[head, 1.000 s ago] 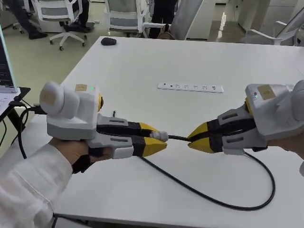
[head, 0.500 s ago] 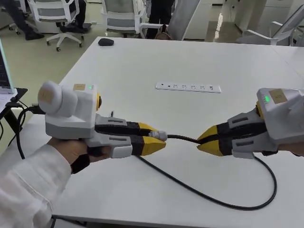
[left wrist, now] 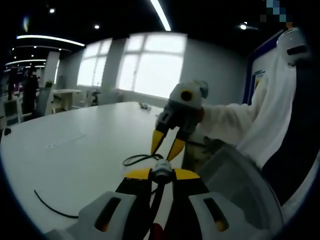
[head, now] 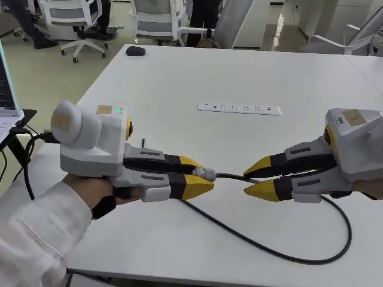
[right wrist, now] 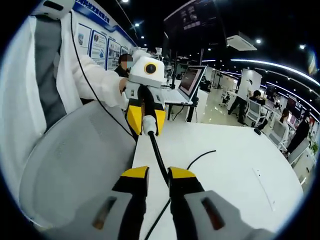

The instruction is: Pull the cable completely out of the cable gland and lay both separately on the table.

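One cable gland (head: pixel 206 173), clamped tight in our left gripper (head: pixel 205 177). Our right gripper (head: pixel 245 183) gapes around the one black cable (head: pixel 230 176).

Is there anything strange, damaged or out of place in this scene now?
Nothing is damaged or spilled. One detail: the right claw stands open around the black cable without clamping it, while the left claw is shut on the white cable gland, cable still threaded through.
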The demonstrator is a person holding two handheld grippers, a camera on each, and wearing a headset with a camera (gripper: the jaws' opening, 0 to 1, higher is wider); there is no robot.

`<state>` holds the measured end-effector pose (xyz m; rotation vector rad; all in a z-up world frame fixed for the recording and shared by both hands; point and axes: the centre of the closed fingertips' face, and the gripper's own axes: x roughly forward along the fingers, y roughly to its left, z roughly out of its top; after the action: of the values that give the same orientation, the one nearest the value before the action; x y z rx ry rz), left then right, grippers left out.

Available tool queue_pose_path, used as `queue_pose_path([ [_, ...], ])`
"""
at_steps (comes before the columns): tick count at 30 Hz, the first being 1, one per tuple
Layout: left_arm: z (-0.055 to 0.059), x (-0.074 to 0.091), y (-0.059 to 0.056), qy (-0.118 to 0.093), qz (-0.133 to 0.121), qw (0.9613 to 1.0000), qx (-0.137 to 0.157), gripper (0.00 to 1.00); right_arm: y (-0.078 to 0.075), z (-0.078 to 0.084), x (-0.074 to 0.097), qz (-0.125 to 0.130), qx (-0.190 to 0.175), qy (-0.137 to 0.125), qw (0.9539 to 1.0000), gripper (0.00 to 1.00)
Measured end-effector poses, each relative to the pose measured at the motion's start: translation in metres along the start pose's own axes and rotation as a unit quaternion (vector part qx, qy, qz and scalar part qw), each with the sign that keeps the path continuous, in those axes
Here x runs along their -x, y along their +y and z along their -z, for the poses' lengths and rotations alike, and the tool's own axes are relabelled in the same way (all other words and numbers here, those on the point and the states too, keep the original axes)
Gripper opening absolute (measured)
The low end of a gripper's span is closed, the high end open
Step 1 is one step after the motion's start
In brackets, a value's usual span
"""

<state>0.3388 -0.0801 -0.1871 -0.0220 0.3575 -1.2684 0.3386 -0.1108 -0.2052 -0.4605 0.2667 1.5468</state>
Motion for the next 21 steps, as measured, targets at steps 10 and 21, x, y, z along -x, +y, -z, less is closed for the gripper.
queue_pose_path([
  [10,-0.003,-0.004,-0.002,-0.001,0.006,1.0,-0.002,0.16,0.001,-0.014,-0.014,-0.01,0.019,-0.008,0.9997,0.19],
  [21,0.001,-0.005,-0.005,0.004,0.013,0.9999,-0.001,0.16,0.006,-0.019,-0.022,-0.033,0.024,-0.014,0.9991,0.06],
])
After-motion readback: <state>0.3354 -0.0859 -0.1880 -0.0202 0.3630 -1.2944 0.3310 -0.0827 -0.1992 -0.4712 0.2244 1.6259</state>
